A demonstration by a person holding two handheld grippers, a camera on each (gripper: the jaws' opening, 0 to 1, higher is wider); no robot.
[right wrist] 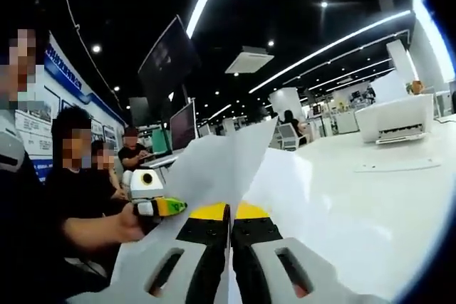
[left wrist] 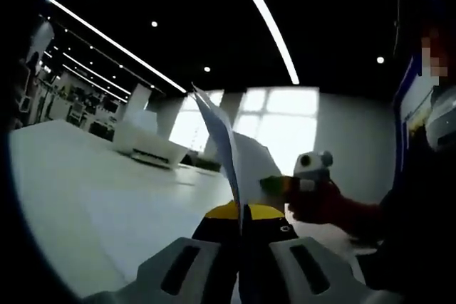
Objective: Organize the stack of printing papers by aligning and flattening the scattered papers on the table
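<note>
Both tongs are clamped on the same stack of printing papers, lifted clear of a white table. Seen in the left gripper view, the left gripper (left wrist: 241,213) has its yellow-tipped jaws pressed together with the papers (left wrist: 231,154) caught edge-on between them, the sheets rising straight up from the tips to a point against the bright windows (left wrist: 278,122) beyond. To the right of those jaws, the right gripper (left wrist: 274,184) comes in from the side, a hand (left wrist: 320,204) behind it, its green and yellow tip touching the far side of the sheets. Left of the jaws, the table (left wrist: 85,190) stretches away, with a white printer (left wrist: 146,149) standing well beyond the tips.

From the right gripper view, the right gripper (right wrist: 230,213) likewise has its jaws closed together on the papers (right wrist: 221,169), which fan up and away from the tips as a broad pale sheet. Just left of the jaws, the left gripper (right wrist: 160,206) grips the sheet's near edge, held by a hand (right wrist: 132,224). Right of the jaws lies the table (right wrist: 370,204), carrying a white printer (right wrist: 395,120) far off and a single flat sheet (right wrist: 395,166) in front of it. Several seated people (right wrist: 132,149) sit at the left, near dark monitors (right wrist: 182,126)
</note>
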